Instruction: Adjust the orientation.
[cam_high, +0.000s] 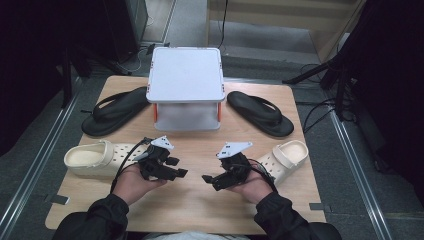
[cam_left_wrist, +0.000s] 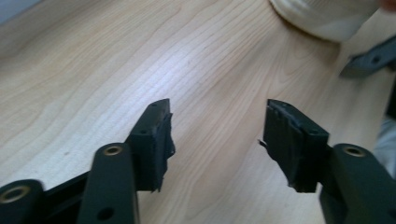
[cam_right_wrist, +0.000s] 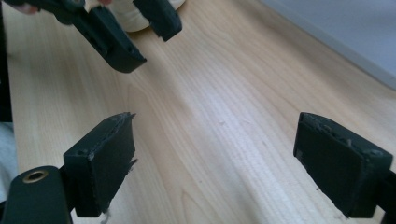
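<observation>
Two cream clogs lie on the wooden table (cam_high: 192, 200): one (cam_high: 92, 159) at the left, one (cam_high: 284, 159) at the right. Two black flip-flops lie behind them, the left one (cam_high: 116, 111) and the right one (cam_high: 261, 113), either side of a white two-tier rack (cam_high: 186, 86). My left gripper (cam_high: 179, 172) is held low over the table, beside the left clog, jaws open and empty (cam_left_wrist: 217, 128). My right gripper (cam_high: 207, 181) faces it from beside the right clog, jaws wide open and empty (cam_right_wrist: 215, 156). In the right gripper view the left gripper's fingers (cam_right_wrist: 122, 39) show ahead.
The table's front centre between the two grippers is bare wood (cam_left_wrist: 140, 60). The rack stands at the back centre with its lower shelf (cam_high: 186, 119) open to the front. Dark stands and cables (cam_high: 320, 75) surround the table on the floor.
</observation>
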